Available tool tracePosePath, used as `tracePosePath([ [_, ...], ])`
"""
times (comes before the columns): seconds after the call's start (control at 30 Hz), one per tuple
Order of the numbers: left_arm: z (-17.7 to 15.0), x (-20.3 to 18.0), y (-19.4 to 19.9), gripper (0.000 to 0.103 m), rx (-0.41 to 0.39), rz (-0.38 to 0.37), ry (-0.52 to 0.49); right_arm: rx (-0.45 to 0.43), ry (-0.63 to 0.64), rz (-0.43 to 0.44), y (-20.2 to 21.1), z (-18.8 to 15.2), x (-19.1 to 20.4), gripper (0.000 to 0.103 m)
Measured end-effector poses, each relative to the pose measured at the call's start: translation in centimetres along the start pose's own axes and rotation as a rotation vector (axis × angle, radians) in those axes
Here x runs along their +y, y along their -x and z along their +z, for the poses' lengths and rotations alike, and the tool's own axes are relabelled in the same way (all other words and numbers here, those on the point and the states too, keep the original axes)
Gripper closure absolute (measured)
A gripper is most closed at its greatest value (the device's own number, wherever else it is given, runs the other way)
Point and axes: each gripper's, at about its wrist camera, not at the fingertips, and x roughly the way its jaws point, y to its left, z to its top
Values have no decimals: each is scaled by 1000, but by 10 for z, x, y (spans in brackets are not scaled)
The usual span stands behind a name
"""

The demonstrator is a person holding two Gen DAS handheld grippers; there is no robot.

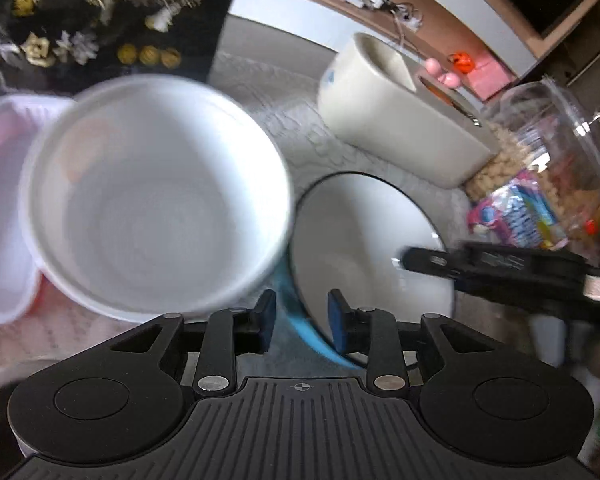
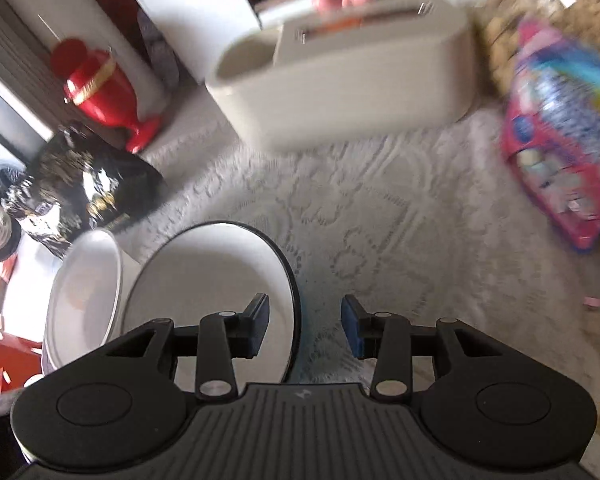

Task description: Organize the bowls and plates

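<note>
Bowl [image 1: 156,196] and black-rimmed plate [image 2: 216,300]: probably stiff, slick, breakable, best pinched at rim; left gripper [image 1: 302,322] and right gripper [image 2: 305,326] both parted, clamped on nothing.

Soft daylight was spread evenly over the scene, and few hard shadows were cast. The white bowl [image 1: 156,196] was smeared by motion blur, as were the candy bag [image 2: 568,132] and cream container [image 2: 340,80]. Straight lines were bent by fisheye distortion at the edges.
</note>
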Motion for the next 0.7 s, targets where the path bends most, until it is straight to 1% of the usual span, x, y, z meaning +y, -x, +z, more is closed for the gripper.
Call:
tracePosePath([
  [0.07, 4, -4, -3, 74, -5, 24, -11, 24, 5, 4, -13, 7, -2, 64],
  [0.13, 7, -10, -6, 73, -5, 48, -26, 44, 8, 42, -22, 9, -4, 64],
  [0.17, 9, -13, -8, 73, -3, 60, -34, 65, 5, 72, -25, 8, -5, 67],
  [0.2, 10, -16, -9, 72, -4, 73, -43, 84, 3, 108, -28, 7, -6, 75],
  [0.23, 10, -20, -10, 70, -4, 85, -54, 89, 7, 118, -28, 6, -6, 76],
  [0.3, 10, -30, -13, 66, -7, 106, -85, 65, 47, 100, -20, 2, -3, 76],
  [0.37, 9, -42, -19, 62, 1, 118, -119, 13, 101, 63, -4, -5, 0, 76],
  [0.43, 7, -52, -28, 62, 19, 104, -145, -31, 129, 25, 9, -7, -4, 76],
  [0.5, 8, -62, -35, 62, 14, 83, -179, -50, 115, 7, 15, -9, -16, 76],
  [0.53, 9, -67, -36, 62, 4, 82, -202, -43, 93, 10, 16, -10, -25, 76],
  [0.6, 11, -76, -41, 62, -5, 101, -258, -31, 51, 56, 18, -11, -42, 76],
  [0.67, 13, -80, -50, 63, 10, 129, -295, -31, 28, 79, 20, -13, -52, 76],
  [0.7, 14, -79, -54, 64, 25, 129, -291, -39, 27, 77, 22, -13, -55, 76],
])
